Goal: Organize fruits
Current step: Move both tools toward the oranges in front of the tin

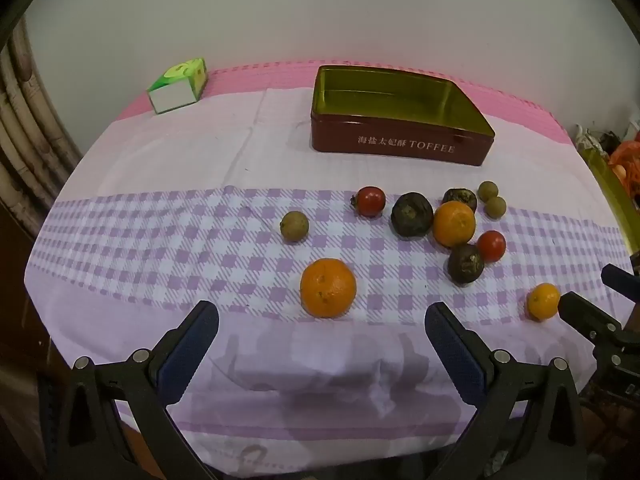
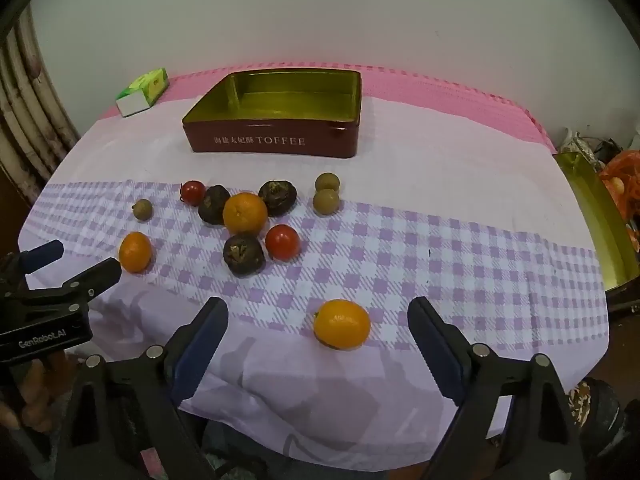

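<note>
In the left wrist view, a green and white box (image 1: pixel 179 85) sits at the upper left on the pink edge of the tablecloth (image 1: pixel 160 216). Right of it, upper centre, stands the open toffee tin (image 1: pixel 400 144), nothing inside. Below the tin the fruit lies scattered on the checked band: a lone longan (image 1: pixel 294 226), a large orange (image 1: pixel 328 287) at centre, then a cluster of tomatoes, dark fruits, another orange (image 1: pixel 454 223) and two more longans toward the right. A small orange (image 1: pixel 543 301) lies at the far right, just beside the right gripper's finger. The left gripper (image 1: pixel 322 318) hangs at the bottom, jaws spread wide and holding nothing. In the right wrist view the right gripper (image 2: pixel 318 316) is likewise wide open and grips nothing, with the small orange lying between its fingers, clear of both pads
</note>
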### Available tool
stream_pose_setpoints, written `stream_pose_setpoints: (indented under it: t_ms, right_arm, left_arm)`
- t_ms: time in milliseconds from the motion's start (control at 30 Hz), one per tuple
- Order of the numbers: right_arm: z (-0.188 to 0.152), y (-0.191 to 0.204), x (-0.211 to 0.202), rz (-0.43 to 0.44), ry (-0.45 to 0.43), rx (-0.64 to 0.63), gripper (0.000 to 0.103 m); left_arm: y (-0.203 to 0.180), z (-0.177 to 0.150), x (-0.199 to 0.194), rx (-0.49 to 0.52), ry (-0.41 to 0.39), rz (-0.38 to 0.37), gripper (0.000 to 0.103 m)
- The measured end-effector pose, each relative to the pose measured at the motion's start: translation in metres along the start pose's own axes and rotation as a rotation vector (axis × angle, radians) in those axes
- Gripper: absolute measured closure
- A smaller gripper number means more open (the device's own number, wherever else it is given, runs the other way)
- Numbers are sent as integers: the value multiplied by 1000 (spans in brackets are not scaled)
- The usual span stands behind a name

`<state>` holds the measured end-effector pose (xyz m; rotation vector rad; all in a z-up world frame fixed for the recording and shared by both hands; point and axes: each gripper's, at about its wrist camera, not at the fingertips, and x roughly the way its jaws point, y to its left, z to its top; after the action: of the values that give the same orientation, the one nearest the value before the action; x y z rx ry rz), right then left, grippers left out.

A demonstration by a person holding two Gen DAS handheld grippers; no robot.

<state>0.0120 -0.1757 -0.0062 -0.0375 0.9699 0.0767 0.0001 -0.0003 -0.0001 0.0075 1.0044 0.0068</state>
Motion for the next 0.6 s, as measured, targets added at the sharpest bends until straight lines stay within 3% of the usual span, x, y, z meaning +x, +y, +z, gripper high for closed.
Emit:
stream_pose_setpoints:
  t_ms: [233, 267, 600]
  right_arm:
    - [-2, 1, -7, 18, -13, -7, 17]
    - [-1, 2, 2, 4, 22, -2, 17]
    - [-3, -5, 4, -21, 53, 15, 22]
  left_arm:
    - [-3, -2, 0, -3, 7, -7, 1]
    - [-4, -2, -1, -1, 5, -4, 1]
    - [1, -5, 3, -8, 25, -12, 1]
